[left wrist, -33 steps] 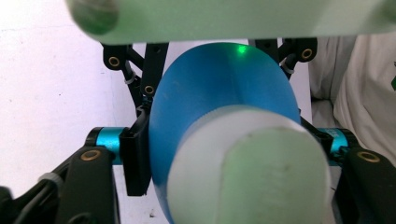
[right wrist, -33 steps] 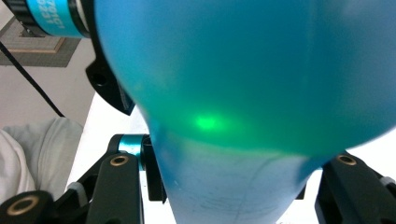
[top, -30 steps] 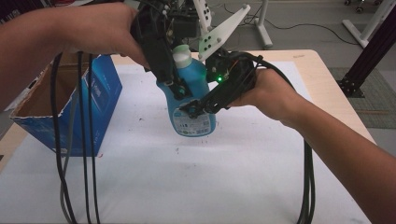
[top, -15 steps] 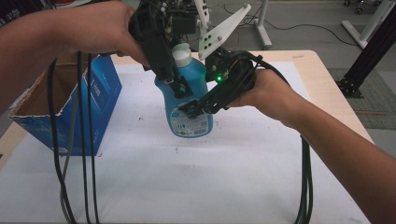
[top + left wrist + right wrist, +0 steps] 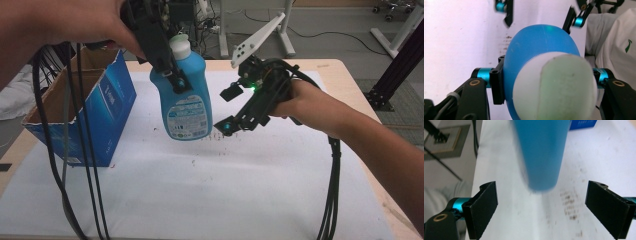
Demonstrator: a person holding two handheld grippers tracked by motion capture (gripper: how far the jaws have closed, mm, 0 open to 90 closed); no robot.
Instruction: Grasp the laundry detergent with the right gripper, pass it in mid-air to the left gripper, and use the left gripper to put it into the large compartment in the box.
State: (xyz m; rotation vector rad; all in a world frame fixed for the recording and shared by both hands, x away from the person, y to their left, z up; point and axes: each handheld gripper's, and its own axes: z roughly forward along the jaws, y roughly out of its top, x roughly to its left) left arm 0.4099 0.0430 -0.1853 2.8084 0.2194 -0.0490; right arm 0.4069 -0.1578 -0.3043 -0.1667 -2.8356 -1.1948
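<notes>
A blue detergent bottle (image 5: 185, 95) with a white cap (image 5: 180, 46) hangs upright above the white sheet, by the box's right side. My left gripper (image 5: 172, 75) comes from above and is shut on the bottle's shoulder. In the left gripper view the cap (image 5: 554, 87) and blue body (image 5: 541, 50) sit between the pads (image 5: 497, 86). My right gripper (image 5: 228, 110) is open just right of the bottle, not touching it. In the right gripper view the bottle's base (image 5: 541, 152) floats beyond the wide-apart jaws of the right gripper (image 5: 541, 207).
An open blue cardboard box (image 5: 107, 107) stands at the table's left. The white sheet (image 5: 225, 190) covers the table and has dark specks under the bottle. Black cables (image 5: 75, 150) trail down from both grippers. The table's right edge (image 5: 350, 80) is bare wood.
My right gripper has let go of the bottle's lower body, opened and drawn back to the right. The left gripper has carried the bottle slightly left and up.
</notes>
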